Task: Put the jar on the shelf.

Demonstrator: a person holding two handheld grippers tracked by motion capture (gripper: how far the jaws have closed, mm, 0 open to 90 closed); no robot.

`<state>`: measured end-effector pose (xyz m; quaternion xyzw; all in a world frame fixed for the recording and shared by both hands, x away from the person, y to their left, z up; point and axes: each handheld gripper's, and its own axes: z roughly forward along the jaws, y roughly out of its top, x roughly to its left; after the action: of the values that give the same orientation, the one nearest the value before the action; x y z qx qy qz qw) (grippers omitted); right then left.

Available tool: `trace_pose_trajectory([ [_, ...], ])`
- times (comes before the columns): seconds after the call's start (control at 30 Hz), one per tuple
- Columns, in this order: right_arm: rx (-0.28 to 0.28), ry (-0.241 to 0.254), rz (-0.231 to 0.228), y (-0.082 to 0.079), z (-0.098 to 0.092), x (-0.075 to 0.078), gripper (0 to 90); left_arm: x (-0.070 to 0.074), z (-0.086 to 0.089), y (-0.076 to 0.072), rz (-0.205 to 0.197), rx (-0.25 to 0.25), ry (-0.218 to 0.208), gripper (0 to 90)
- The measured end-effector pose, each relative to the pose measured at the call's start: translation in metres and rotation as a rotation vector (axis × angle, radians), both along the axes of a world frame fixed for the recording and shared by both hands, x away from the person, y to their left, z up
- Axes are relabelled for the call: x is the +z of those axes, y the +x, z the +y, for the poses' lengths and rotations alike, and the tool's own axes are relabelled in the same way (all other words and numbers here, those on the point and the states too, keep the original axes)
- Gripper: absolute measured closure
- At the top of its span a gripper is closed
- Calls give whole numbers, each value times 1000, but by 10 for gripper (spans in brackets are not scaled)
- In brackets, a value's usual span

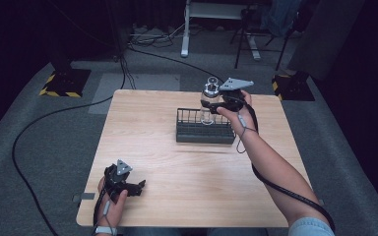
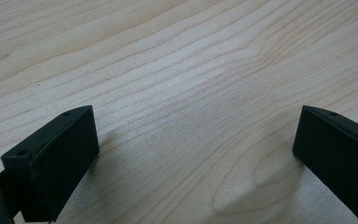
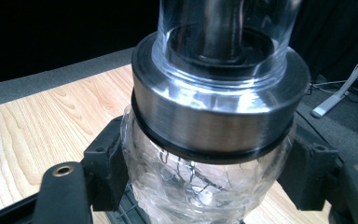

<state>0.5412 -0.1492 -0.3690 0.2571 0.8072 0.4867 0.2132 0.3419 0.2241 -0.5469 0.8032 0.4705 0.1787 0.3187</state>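
Note:
A clear glass jar (image 1: pixel 208 101) with a broad metal collar (image 3: pixel 216 116) and a clear top hangs over the back right part of a black wire rack (image 1: pixel 205 132). My right gripper (image 1: pixel 220 104) is shut on the jar's faceted glass body (image 3: pixel 200 186), one black jaw on each side. My left gripper (image 1: pixel 134 188) rests low at the table's front left, jaws spread wide over bare wood (image 2: pixel 191 116), nothing between them.
The wooden table (image 1: pixel 147 128) stands on grey carpet. Black cables (image 1: pixel 39 123) trail over the floor at the left. Yellow-and-black striped bases (image 1: pixel 61 83) and white desk legs (image 1: pixel 186 34) stand beyond the far edge.

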Motion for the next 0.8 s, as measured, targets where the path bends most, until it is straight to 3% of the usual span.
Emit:
trace_pose_trajectory([
  [0.8,-12,7,60,10,1,-34,285,0,0,0,1,-1,1,2],
])
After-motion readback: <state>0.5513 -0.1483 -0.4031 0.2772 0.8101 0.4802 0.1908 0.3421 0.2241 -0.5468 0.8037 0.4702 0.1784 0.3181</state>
